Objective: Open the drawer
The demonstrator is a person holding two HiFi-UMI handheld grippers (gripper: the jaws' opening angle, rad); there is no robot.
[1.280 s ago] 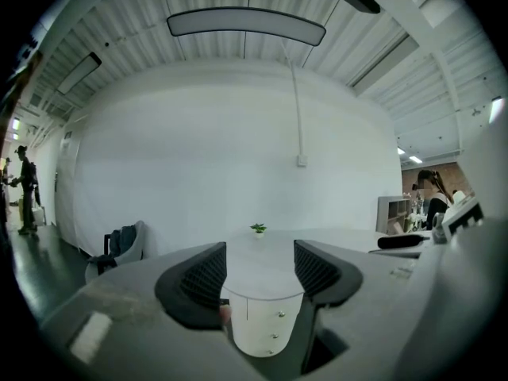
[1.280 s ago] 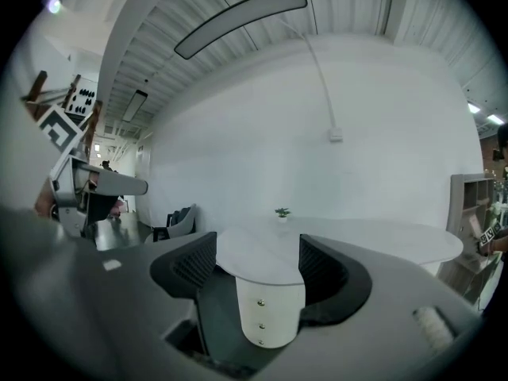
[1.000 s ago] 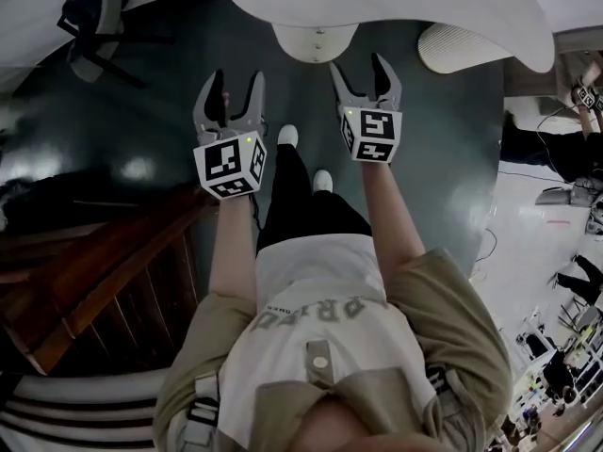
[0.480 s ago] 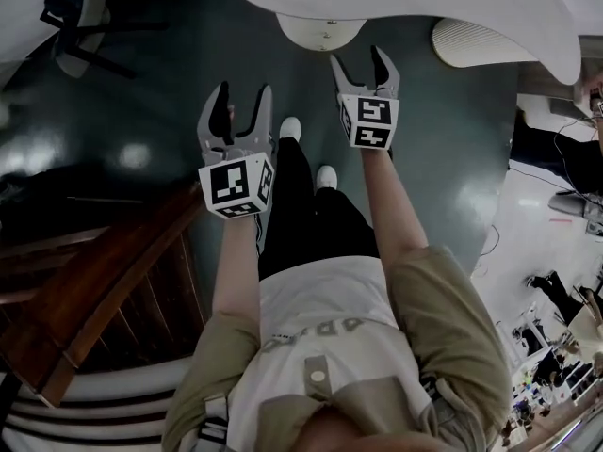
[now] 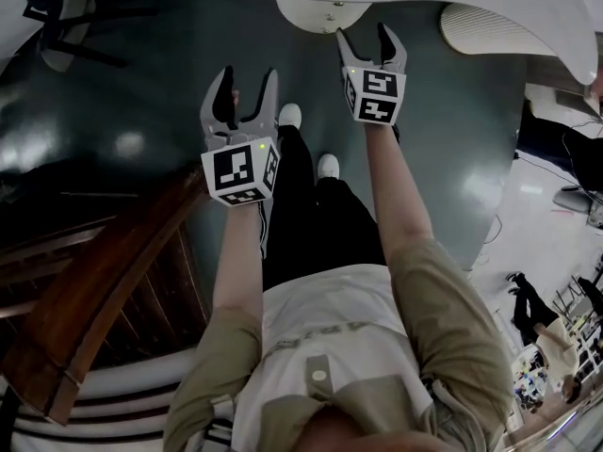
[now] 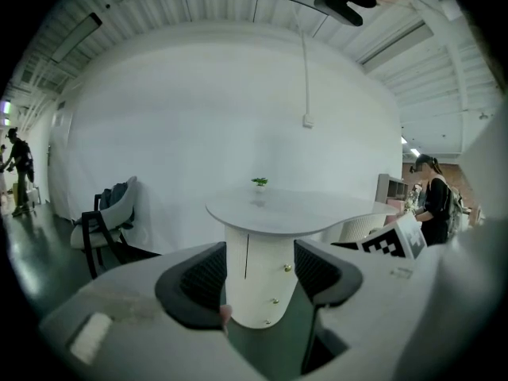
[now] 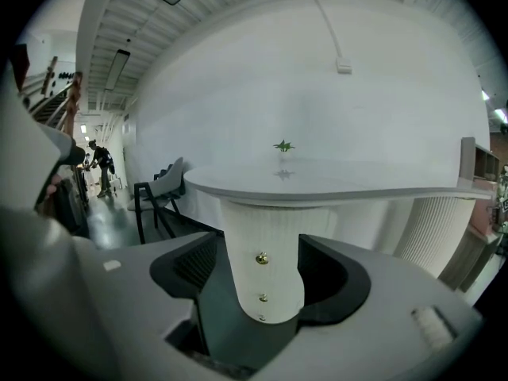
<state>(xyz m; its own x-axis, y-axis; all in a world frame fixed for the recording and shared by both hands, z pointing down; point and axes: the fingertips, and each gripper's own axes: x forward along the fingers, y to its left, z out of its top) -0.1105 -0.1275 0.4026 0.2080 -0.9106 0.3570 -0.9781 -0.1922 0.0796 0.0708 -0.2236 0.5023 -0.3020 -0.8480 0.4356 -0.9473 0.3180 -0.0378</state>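
The left gripper (image 5: 248,88) and the right gripper (image 5: 366,43) are both held out in the air before the person, each with its fingers spread wide and nothing between them. Ahead, apart from both, a white ribbed pedestal (image 7: 262,244) stands under the round worktop (image 7: 333,182), with three small brass knobs (image 7: 260,258) in a column down its front. These seem to mark the drawer fronts, though no seams show clearly, and the right gripper is the nearer to them

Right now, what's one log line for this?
left hand-held gripper: open, empty | right hand-held gripper: open, empty | table pedestal: ahead, untouched | drawer knobs: not yet grabbed
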